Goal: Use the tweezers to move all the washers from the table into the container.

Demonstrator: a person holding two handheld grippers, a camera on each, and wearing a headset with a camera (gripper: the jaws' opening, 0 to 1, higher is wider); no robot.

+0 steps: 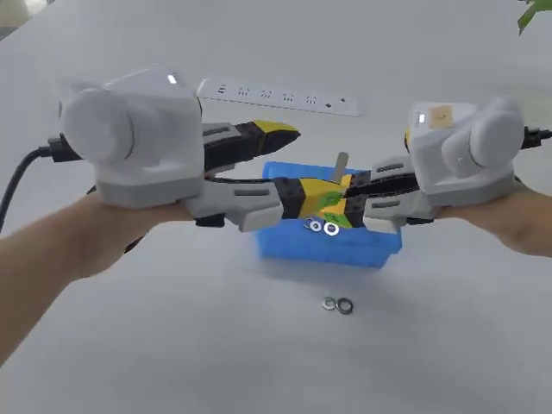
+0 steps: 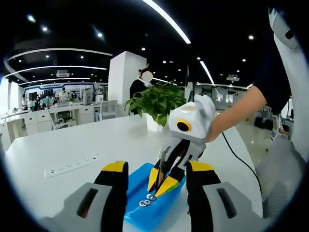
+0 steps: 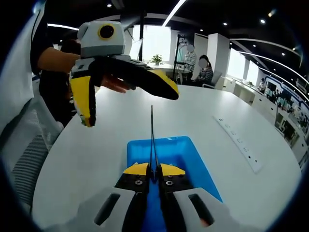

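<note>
1. Head view:
   - The left gripper (image 1: 297, 164) is standing with its jaws wide apart, gripping nothing.
   - Its lower jaw is overlapping the right gripper (image 1: 332, 203), so the tips there are hard to separate.
   - The right gripper is covering most of the thin grey metal tweezers (image 1: 342, 161); one grey end is sticking up.
   - The blue rectangular plastic container (image 1: 379, 246) is sitting under both grippers, partly hidden. Two small silver metal washers (image 1: 322, 227) are showing inside it.
   - Two further washers (image 1: 336, 304) are lying side by side on the white table (image 1: 216, 362), just in front of the container.
   - A long white power strip (image 1: 276, 97) is lying behind.
2. Left gripper view:
   - Its own jaws are standing apart and empty.
   - The bottom edge is cutting off the container.
   - The two washers inside are lying together below the right gripper's tips.
   - A green potted plant (image 2: 157, 102) is standing behind.
3. Right gripper view:
   - Its jaws are pressing together on the tweezers, whose blades are running forward over the container.
   - The jaws are hiding the container's near end.
   - Whether the tweezer tips are holding anything is too fine to tell.
</note>
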